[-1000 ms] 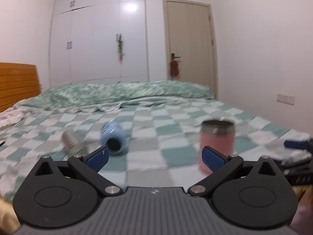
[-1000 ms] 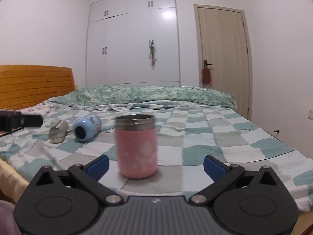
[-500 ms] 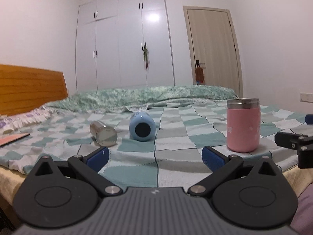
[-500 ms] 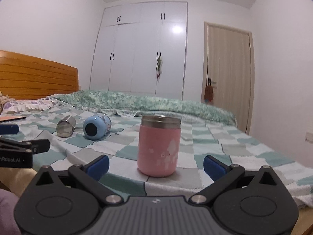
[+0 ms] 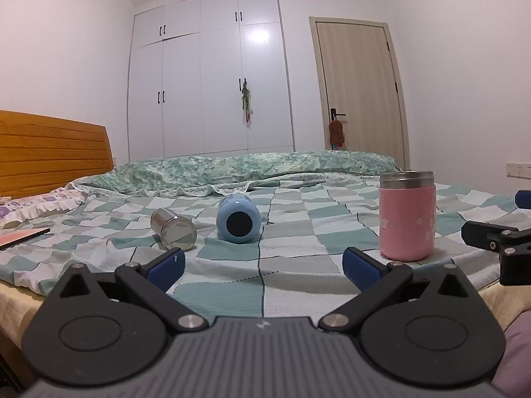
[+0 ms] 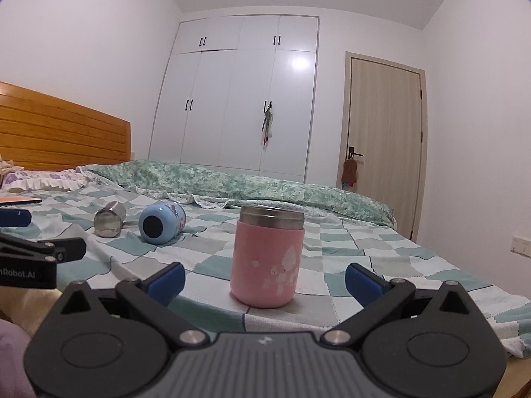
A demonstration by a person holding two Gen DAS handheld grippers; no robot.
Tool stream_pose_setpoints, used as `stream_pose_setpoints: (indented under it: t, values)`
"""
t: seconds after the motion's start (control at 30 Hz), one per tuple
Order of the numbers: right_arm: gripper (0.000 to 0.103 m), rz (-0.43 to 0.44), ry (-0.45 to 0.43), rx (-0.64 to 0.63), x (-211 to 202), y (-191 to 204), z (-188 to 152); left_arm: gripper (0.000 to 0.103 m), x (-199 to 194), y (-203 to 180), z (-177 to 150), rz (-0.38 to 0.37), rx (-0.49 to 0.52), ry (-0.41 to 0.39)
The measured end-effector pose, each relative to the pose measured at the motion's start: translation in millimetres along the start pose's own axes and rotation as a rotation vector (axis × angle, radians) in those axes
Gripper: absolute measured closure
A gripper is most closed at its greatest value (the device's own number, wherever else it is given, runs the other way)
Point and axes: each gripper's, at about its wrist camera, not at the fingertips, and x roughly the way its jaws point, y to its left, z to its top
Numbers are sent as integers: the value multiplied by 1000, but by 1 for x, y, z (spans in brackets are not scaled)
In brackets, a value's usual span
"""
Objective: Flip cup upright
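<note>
A pink cup (image 5: 407,216) with a steel rim stands upright on the checked bedspread; it also shows in the right wrist view (image 6: 267,261), just beyond my open right gripper (image 6: 265,280). A blue cup (image 5: 237,218) lies on its side, base towards me, also seen in the right wrist view (image 6: 161,220). A steel cup (image 5: 173,230) lies on its side left of it, and shows in the right wrist view (image 6: 109,219). My left gripper (image 5: 262,267) is open and empty, short of the blue cup. The right gripper's fingers (image 5: 491,232) show at the right edge.
The bed (image 5: 298,225) has a green-and-white checked cover, a rumpled green quilt (image 5: 252,169) at the back and a wooden headboard (image 5: 49,152) on the left. A flat book (image 5: 20,235) lies at far left. White wardrobe and a door stand behind.
Both grippers have drawn back and dropped lower towards the bed's near edge, so the cups look farther and level. The pink cup stays upright. Both jaws stay open.
</note>
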Motion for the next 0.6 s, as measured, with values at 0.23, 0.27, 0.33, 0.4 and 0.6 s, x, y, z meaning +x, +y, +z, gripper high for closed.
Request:
stream_pose_setpoints:
  t: [0.23,0.27,0.33,0.4,0.6]
  values:
    - [0,0,-4,2,-2,1,-1,0,-2,-1,0,-3,-1,-5]
    - [0,0,-4,2,-2,1,-1,0,-2,-1,0,-4,-2,-5]
    - [0,0,-4,2,-2,1,-1,0,-2,-1,0,-4,-1,-6]
    - [0,1,-4,0,-3,1,-1,0,-2,-1,0,-5,-1,-7]
    - [0,0,-4,1,-3,1,-1,0,-3,-1,0,-7,-2,-8]
